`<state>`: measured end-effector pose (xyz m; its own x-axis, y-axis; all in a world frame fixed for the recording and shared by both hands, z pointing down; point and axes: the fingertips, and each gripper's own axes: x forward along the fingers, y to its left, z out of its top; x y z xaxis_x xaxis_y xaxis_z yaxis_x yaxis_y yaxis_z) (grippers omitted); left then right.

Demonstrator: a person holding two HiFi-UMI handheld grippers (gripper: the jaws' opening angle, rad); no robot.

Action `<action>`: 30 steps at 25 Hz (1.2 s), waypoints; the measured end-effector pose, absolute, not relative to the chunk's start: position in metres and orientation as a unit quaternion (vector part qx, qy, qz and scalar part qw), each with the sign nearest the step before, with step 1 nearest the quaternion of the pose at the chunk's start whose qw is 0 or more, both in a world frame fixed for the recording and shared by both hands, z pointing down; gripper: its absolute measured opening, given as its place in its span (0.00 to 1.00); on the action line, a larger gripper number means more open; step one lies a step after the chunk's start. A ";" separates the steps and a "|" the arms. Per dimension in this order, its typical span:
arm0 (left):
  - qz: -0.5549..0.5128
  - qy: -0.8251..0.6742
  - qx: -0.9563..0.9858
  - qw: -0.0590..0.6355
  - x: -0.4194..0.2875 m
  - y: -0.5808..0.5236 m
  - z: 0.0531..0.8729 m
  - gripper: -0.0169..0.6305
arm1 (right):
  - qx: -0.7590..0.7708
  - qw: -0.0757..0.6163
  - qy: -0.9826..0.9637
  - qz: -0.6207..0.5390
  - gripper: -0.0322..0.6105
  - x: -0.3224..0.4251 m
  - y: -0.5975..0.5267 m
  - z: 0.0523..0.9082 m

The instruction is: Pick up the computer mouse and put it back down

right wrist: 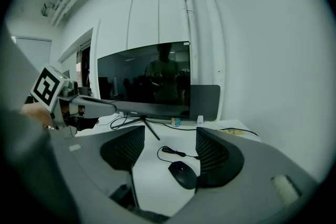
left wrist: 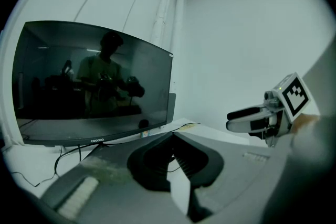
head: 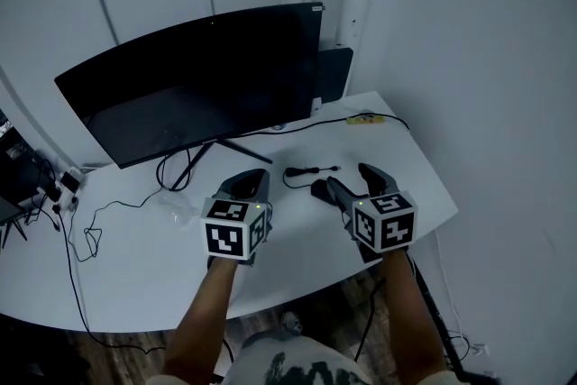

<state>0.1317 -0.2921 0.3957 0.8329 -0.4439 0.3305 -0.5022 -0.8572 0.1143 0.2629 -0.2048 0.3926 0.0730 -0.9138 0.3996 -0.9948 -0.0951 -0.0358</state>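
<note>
The black computer mouse (right wrist: pixel 182 174) lies on the white desk (head: pixel 135 257), its cord coiled just beyond it (head: pixel 302 171). My right gripper (right wrist: pixel 169 136) is open and straddles the mouse, which sits close to the right jaw without being squeezed. In the head view the mouse (head: pixel 320 189) peeks out beside the right gripper (head: pixel 347 180). My left gripper (head: pixel 248 180) hovers over the desk to the left, jaws closed tip to tip (left wrist: pixel 173 138) with nothing in them. Each gripper shows in the other's view: the right gripper (left wrist: pixel 233 119) and the left gripper (right wrist: pixel 107 107).
A wide dark monitor (head: pixel 198 77) stands on thin legs at the back, a dark box (head: pixel 335 72) behind it. Black cables (head: pixel 176 171) trail across the left of the desk toward a power strip (head: pixel 63 185). A small yellow item (head: pixel 363 118) lies at the back right.
</note>
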 end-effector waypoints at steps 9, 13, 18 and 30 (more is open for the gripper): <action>0.151 -0.267 0.947 0.096 0.131 -0.300 0.397 0.03 | 0.686 0.170 -0.684 0.183 0.54 0.272 -0.220 0.421; 0.154 -0.281 0.942 0.099 0.132 -0.296 0.402 0.03 | 0.665 0.190 -0.697 0.191 0.55 0.272 -0.221 0.438; 0.161 -0.312 0.930 0.110 0.138 -0.293 0.414 0.03 | 0.627 0.216 -0.721 0.202 0.56 0.280 -0.227 0.463; 0.165 -0.384 0.899 0.129 0.149 -0.279 0.437 0.03 | 0.559 0.255 -0.758 0.220 0.57 0.301 -0.240 0.518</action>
